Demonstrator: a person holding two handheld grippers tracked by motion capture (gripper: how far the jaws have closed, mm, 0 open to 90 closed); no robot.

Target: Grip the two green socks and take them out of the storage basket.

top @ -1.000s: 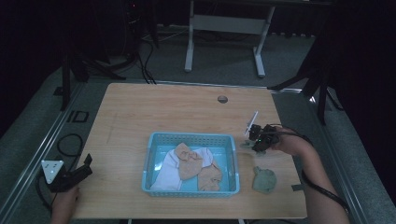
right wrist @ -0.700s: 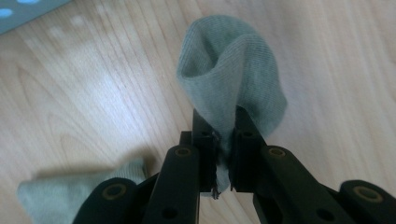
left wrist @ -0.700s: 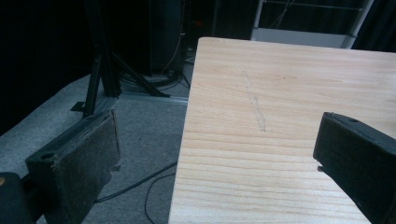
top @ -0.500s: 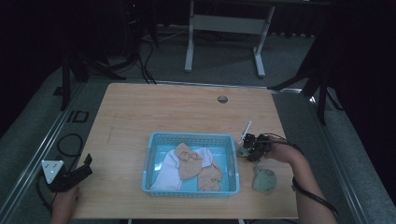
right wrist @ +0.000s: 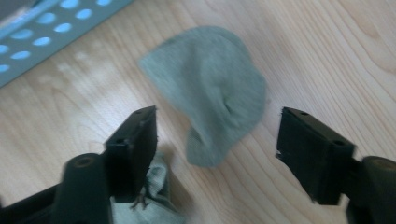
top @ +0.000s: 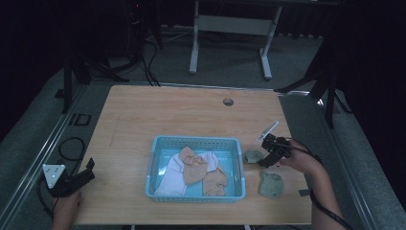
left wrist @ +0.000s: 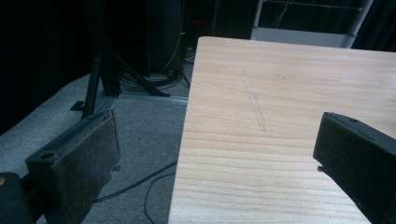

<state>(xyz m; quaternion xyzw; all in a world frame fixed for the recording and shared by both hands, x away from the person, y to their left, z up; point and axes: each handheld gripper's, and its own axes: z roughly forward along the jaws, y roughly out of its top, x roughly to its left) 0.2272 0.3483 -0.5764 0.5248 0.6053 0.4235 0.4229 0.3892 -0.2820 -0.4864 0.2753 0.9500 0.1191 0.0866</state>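
A grey-green sock (top: pixel 252 155) lies crumpled on the wooden table (top: pixel 191 115), just right of the blue basket (top: pixel 195 141). My right gripper (top: pixel 263 159) hovers over the sock (right wrist: pixel 210 98). Its jaws have just been opening and stand apart either side of the sock, with the pads off it. A second grey-green sock (top: pixel 271 184) lies nearer the front edge, and a bit of grey-green cloth (right wrist: pixel 156 198) shows under one jaw. My left gripper (top: pixel 72 181) rests open at the table's front left corner, and nothing is between its jaws (left wrist: pixel 219 121).
The basket (right wrist: pixel 42 28) holds tan and pale pink garments (top: pixel 194 167). A small round grommet (top: pixel 228 101) sits near the table's far edge. Cables (left wrist: pixel 140 182) run over the grey floor to the left of the table. A white desk frame (top: pixel 230 28) stands beyond.
My right gripper came down and left toward the basket, and its jaws opened. A grey-green sock now lies on the table beside the basket where none lay before. The left gripper stayed put.
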